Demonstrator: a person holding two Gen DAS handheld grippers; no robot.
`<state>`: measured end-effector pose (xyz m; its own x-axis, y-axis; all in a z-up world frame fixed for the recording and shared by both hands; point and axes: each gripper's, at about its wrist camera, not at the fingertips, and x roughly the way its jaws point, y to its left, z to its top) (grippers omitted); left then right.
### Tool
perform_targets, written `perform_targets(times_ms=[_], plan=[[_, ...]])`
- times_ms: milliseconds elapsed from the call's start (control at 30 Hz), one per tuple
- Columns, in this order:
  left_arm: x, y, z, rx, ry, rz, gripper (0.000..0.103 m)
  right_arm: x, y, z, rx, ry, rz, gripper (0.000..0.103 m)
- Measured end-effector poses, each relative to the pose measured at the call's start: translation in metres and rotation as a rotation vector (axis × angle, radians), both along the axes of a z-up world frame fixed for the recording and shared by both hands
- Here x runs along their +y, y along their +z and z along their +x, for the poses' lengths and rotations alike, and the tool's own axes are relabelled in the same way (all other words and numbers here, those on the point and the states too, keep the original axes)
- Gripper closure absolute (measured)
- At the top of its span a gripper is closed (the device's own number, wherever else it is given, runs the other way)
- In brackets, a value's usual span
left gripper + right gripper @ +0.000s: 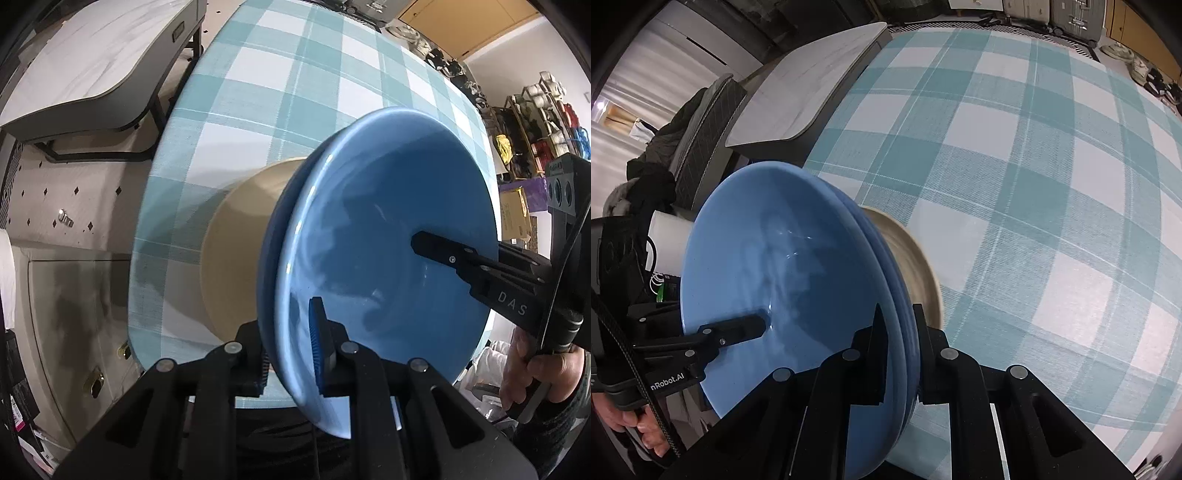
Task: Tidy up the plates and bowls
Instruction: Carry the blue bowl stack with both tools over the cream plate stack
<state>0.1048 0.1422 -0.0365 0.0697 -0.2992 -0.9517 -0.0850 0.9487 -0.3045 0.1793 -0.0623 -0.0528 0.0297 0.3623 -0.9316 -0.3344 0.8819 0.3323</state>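
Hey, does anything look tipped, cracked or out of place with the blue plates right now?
No damage shows. The blue plates are two stacked, pinched at opposite rims by the left gripper and right gripper. A tan dish sits right behind them, blurred.

- The left gripper (291, 354) is black, its linkage arms joined by round silver pivot pins; one finger carries a ribbed blue pad (317, 350).
- The right gripper (899, 332) is matte black with the same silver pins and plain dark fingers.
- At 3 o'clock in the left view, its body shows white "DAS" lettering and small screws.
- At 8 o'clock in the right view, "nRobot.AI" lettering and a braided black strap (635, 376).
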Motion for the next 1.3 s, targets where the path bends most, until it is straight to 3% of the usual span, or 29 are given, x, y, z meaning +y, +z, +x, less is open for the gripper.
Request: perform_targets(times_ms=[400,600,700,733,767,800,1033,1133,1200,1300], plan=[[0.010,-0.023,-0.001,0.020,0.019,0.014,0.088,0.012,-0.030,-0.008,0.049,0.005,-0.016,0.092],[0.015,-0.030,-0.002,0.012,0.035,0.011,0.087,0.016,-0.025,-0.011,0.002,0.017,-0.026,0.092],[0.014,-0.029,-0.002,0.000,0.033,0.014,0.080,0.015,-0.024,-0.011,-0.006,0.011,-0.030,0.092],[0.014,-0.028,-0.002,-0.007,0.029,0.014,0.071,0.016,-0.023,-0.011,-0.018,0.010,-0.031,0.092],[0.013,-0.026,-0.001,-0.023,0.030,0.017,0.057,0.016,-0.019,-0.011,-0.038,0.010,-0.035,0.091],[0.013,-0.022,-0.001,-0.043,0.037,0.029,0.052,0.018,-0.017,-0.012,-0.053,0.017,-0.040,0.090],[0.017,0.000,-0.005,-0.136,0.056,0.054,0.052,0.017,0.003,-0.020,-0.154,0.028,-0.052,0.083],[0.014,0.010,-0.011,-0.179,0.031,0.082,0.052,0.013,0.015,-0.024,-0.184,0.032,-0.032,0.071],[0.007,0.024,-0.019,-0.239,-0.013,0.128,0.052,0.014,0.024,-0.031,-0.219,0.063,-0.023,0.071],[0.011,0.046,-0.031,-0.331,0.028,0.185,0.052,0.010,0.042,-0.045,-0.305,0.063,-0.023,0.070]])
